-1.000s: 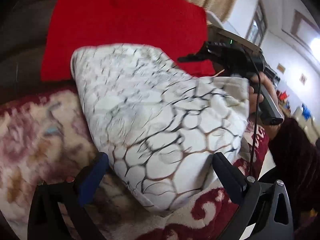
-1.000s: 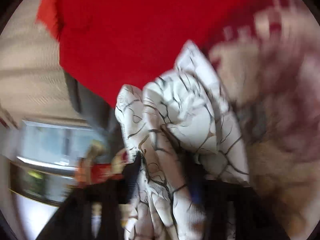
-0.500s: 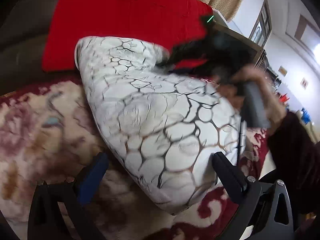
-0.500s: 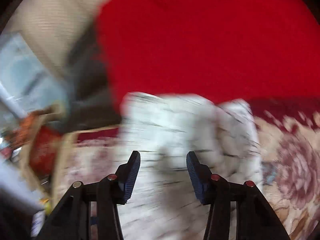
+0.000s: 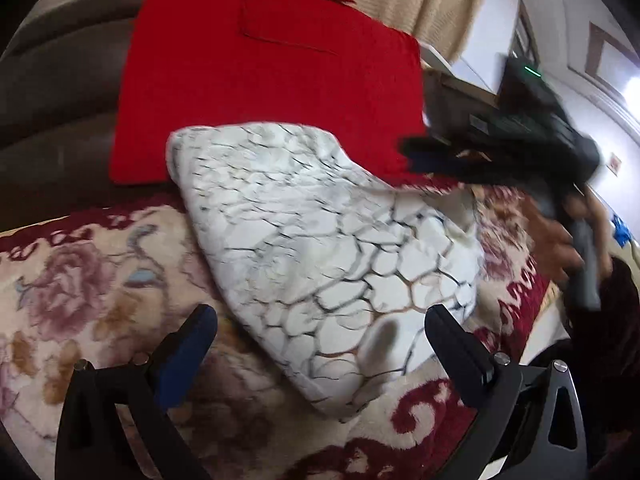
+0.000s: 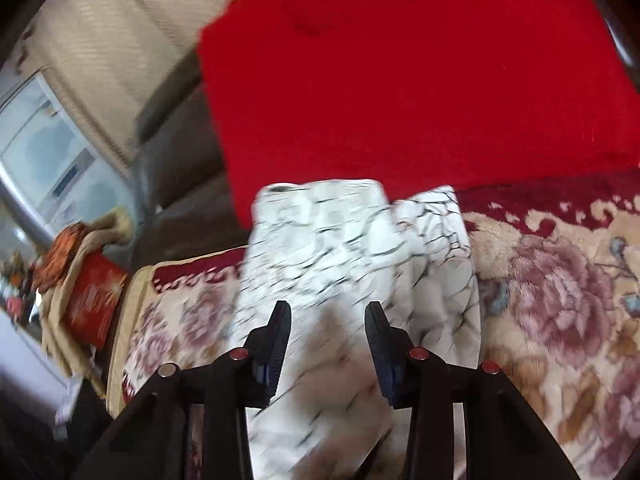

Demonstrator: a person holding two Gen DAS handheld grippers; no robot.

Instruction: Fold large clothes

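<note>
A white garment with a dark crackle pattern [image 5: 320, 248] lies folded in a bundle on a floral rug; it also shows in the right wrist view [image 6: 352, 256]. My left gripper [image 5: 320, 328] is open, its jaws wide apart on either side of the bundle's near end, holding nothing. My right gripper [image 6: 328, 324] is open and empty, just above the bundle. In the left wrist view the right gripper [image 5: 432, 152] is a blurred dark shape at the bundle's far right, over the red cloth's edge.
A red cloth [image 5: 264, 80] is spread behind the garment against a dark sofa back [image 5: 60, 92]. The floral rug [image 5: 80, 288] covers the seat. A beige curtain [image 6: 120, 40] and a window are at the left in the right wrist view, with a cluttered pile [image 6: 84, 276] beside the seat.
My right gripper let go of the garment a second ago and opened. It has since drawn back to the right and up. The bundle has settled flat. My left gripper stayed open in place.
</note>
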